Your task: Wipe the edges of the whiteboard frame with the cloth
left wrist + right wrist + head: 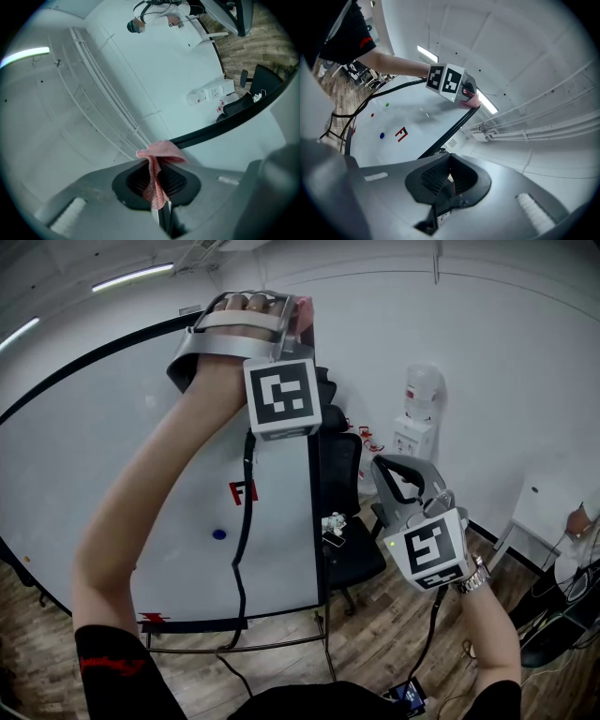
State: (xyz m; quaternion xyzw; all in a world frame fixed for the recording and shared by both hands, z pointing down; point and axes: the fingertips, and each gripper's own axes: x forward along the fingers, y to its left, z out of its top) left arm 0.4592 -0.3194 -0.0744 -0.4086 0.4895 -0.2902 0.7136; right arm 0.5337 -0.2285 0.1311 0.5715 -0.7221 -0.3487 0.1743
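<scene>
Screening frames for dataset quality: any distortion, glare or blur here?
Head view: fisheye bows the whiteboard frame, otherwise sharp. Left gripper view: dark vignette, ceiling light blown out, cloth crisp. Right gripper view: same vignette, no motion blur.

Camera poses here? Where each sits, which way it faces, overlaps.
Head view: on head, faces whiteboard; shows left arm, left gripper, right gripper.
Left gripper view: on left gripper, looks past frame to wall; jaws pinch cloth.
Right gripper view: on right gripper, looks up at whiteboard; jaws shut, empty.
Shared: head and right gripper views both show left gripper at frame.
</scene>
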